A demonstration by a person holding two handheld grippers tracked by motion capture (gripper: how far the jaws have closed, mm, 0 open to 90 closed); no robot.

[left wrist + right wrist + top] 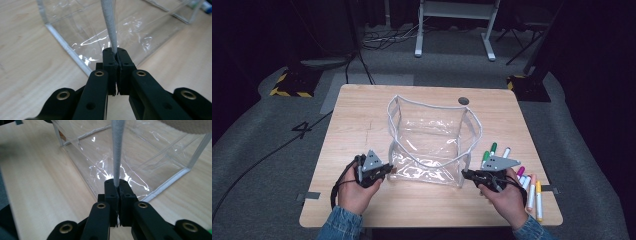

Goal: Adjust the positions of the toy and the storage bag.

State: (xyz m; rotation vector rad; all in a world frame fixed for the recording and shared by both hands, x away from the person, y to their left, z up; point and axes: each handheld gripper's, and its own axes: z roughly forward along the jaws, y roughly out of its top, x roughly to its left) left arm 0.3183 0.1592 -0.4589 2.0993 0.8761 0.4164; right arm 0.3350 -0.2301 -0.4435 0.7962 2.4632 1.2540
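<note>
Grey floor (267, 165) marking "4" (302, 129), left of table (357, 110).

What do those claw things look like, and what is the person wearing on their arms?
Each gripper, left and right, is black with two blocky jaws, brass-ringed screw holes, a grey three-cornered plate on top and a trailing black cable. The sleeves are blue denim.

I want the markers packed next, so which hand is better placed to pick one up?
Right, probably. The right claw is beside the coloured felt-tip markers, while the left claw is across the clear plastic bag. Both are shut on the bag's grey rim, so the right must let go first.
</note>
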